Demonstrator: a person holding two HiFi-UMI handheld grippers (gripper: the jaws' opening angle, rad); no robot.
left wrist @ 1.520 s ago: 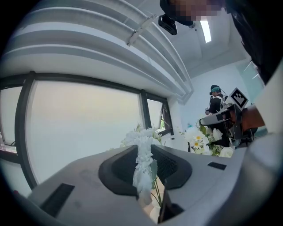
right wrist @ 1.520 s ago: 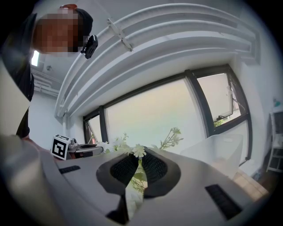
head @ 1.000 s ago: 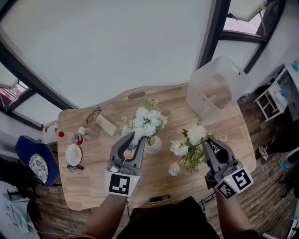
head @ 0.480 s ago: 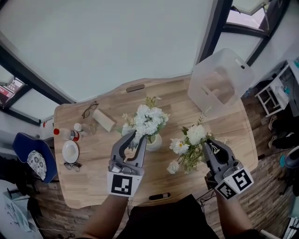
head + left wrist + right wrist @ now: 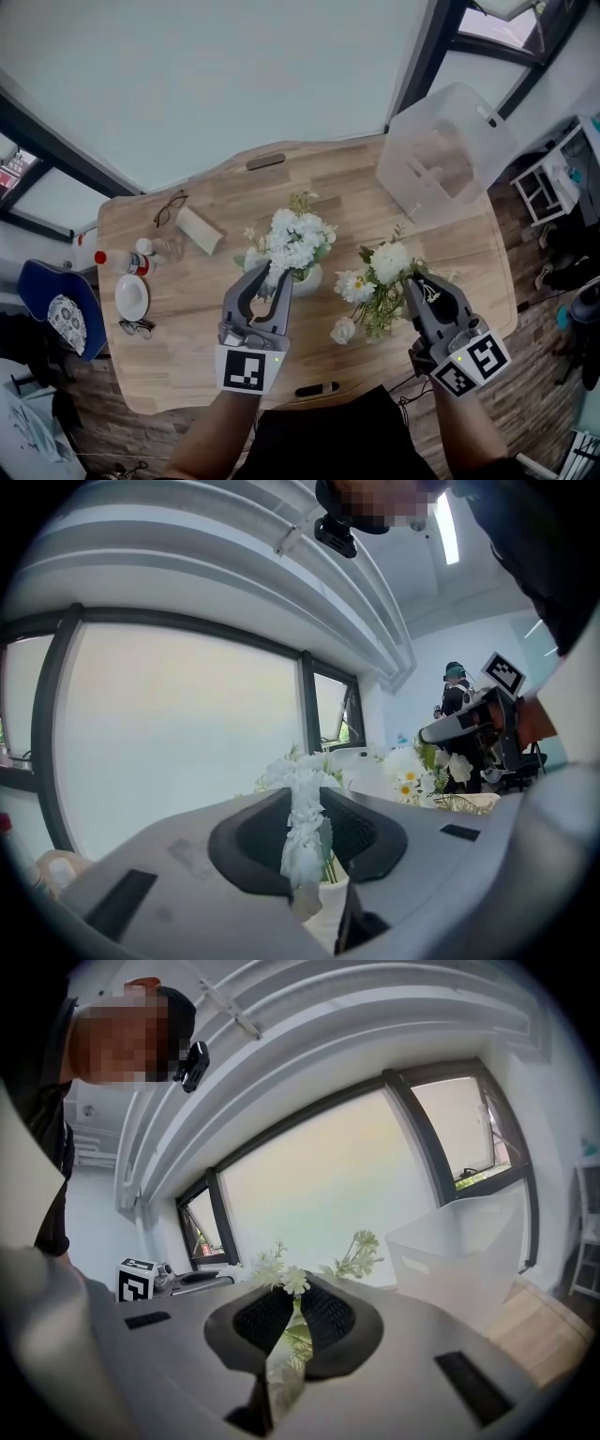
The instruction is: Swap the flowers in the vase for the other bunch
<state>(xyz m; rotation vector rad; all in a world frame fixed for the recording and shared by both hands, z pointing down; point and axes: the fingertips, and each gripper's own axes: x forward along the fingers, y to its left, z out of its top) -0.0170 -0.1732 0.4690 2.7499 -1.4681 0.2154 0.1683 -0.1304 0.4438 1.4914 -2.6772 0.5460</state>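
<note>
A bunch of white flowers (image 5: 295, 239) stands upright in the small white vase (image 5: 309, 279) near the middle of the wooden table (image 5: 206, 366). My left gripper (image 5: 278, 273) is shut on this bunch just above the vase mouth; in the left gripper view a white flower spike (image 5: 305, 817) is pinched between the pads. To the right, my right gripper (image 5: 413, 287) is shut on the stems of a second bunch with daisies and green leaves (image 5: 377, 281), held above the table beside the vase. In the right gripper view those stems (image 5: 292, 1330) run between the pads.
A translucent plastic bin (image 5: 445, 150) sits at the table's far right corner. Glasses (image 5: 169, 208), a rolled cloth (image 5: 200, 230), a red-capped bottle (image 5: 117, 261) and a white saucer (image 5: 131, 295) lie at the left. A dark pen (image 5: 319, 387) rests at the near edge.
Both grippers have sunk a little with their bunches; the white bunch now sits lower over the vase. Both grips are unchanged.
</note>
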